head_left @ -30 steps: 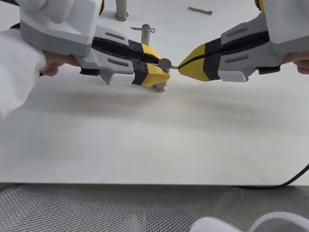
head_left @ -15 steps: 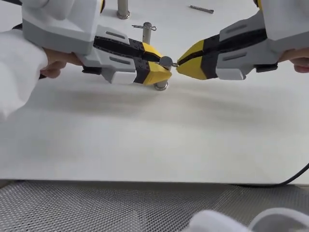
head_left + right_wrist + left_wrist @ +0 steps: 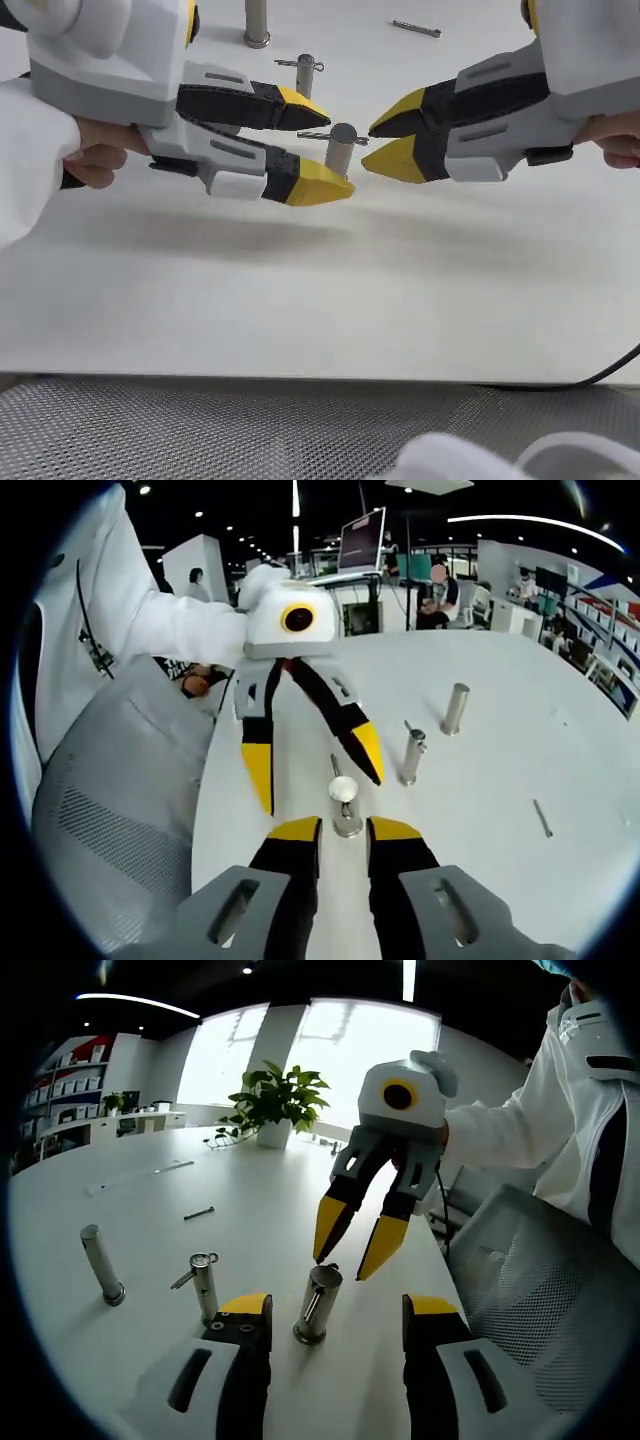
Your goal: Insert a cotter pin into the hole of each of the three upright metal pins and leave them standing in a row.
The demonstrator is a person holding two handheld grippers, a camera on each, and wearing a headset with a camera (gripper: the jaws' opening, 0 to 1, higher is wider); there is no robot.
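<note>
**A:** How are the two tools set?

**B:** The left hand-held gripper (image 3: 323,150) is spread wide and grips nothing. One jaw is above and one below the level of the nearest metal pin (image 3: 342,150). The right hand-held gripper (image 3: 371,148) faces it tip to tip from the other side. Its jaws are parted more narrowly, and it is empty too.

**A:** And that nearest metal pin?

**B:** It stands upright on the white surface (image 3: 300,290), between the two sets of yellow tips. A cotter pin (image 3: 312,135) runs crosswise through its top, with one end reaching toward the right jaws. I cannot tell whether those jaws touch it.

**A:** Where are the others?

**B:** Behind it is the middle metal pin (image 3: 306,75), upright, with a second cotter pin (image 3: 298,63) through its head. Farther back is the far metal pin (image 3: 257,22), also upright, its top cut off in the head view. The three form a line slanting away from the person. A loose cotter pin (image 3: 415,27) lies flat on the surface, well apart to the right of the far one.

**A:** Anything along the near edge?

**B:** A perforated metal strip (image 3: 200,430) runs along the front, and a dark cable (image 3: 600,375) curves in at the right.
</note>
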